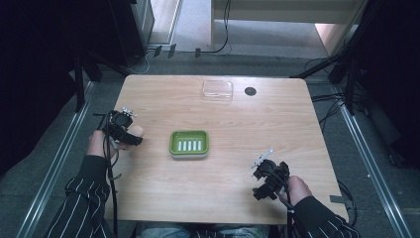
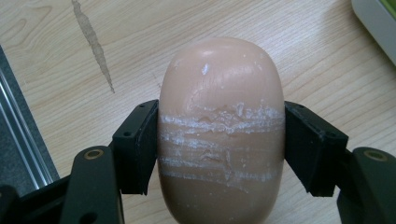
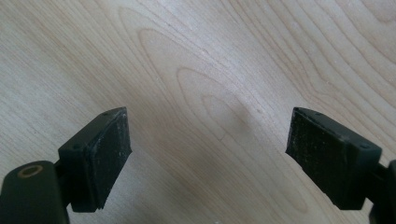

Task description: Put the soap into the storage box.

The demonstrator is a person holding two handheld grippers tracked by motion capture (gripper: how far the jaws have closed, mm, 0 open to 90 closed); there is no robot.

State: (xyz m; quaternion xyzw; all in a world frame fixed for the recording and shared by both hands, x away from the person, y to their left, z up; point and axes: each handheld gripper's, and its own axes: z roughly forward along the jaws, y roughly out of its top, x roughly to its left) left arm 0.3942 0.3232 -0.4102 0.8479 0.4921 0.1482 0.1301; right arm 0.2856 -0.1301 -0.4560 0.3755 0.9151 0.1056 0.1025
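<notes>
A person seated at a wooden table [image 1: 277, 124] works with a gripper in each hand. Nearest, the right gripper [image 1: 267, 179] hangs over bare wood by the table's near right edge, its jaws spread wide with nothing between them. At the table's left side, the left gripper [image 1: 122, 128] is clamped on a rounded, peach-coloured bar of soap [image 2: 222, 126], each pad pressed flat against one long side of the bar near its middle. White scrape bands across the soap's face suggest a waxy, fairly soft surface that marks under pressure and could slip, so the broad sides at mid-length look the safest hold. The bar sits off to the left of a green soap dish [image 1: 189, 144] at the table's centre, well apart from it. Farther back, a clear plastic lid [image 1: 217, 90] lies near the far edge, beside a dark round hole [image 1: 250, 91].
</notes>
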